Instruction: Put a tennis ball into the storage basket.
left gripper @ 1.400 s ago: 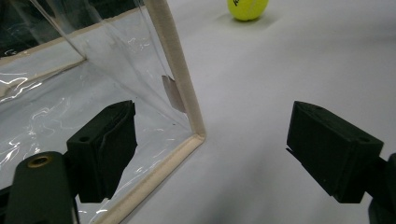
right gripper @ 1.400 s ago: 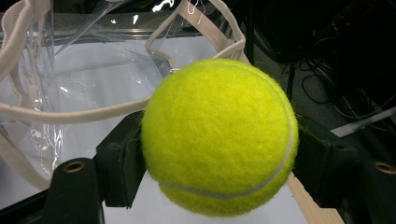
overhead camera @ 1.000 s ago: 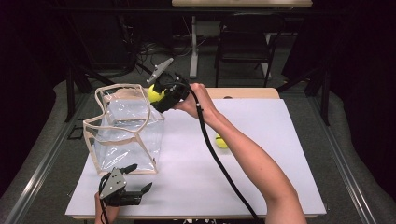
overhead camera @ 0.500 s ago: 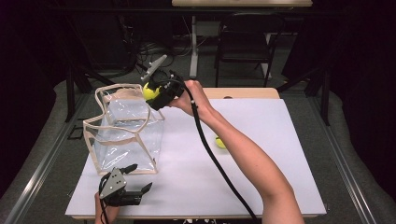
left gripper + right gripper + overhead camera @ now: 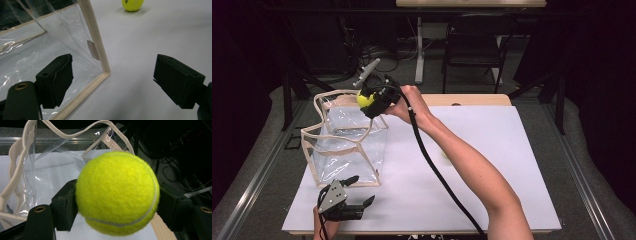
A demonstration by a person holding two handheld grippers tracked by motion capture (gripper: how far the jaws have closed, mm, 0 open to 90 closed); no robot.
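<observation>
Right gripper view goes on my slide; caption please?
Right gripper clamps a yellow tennis ball above the open clear plastic bag.

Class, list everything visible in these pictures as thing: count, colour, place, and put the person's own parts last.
Yellow felt tennis ball: one, clamped in the right tool above the bag's rim.
Second yellow tennis ball: one, resting on the table.
Clear plastic bag with beige trim: one, standing open, table's left side.
White table top: one, under everything.
Black chair: one, behind the table.
Right tool: black, shut on the ball.
Left tool: black, open, near bag's corner.
</observation>
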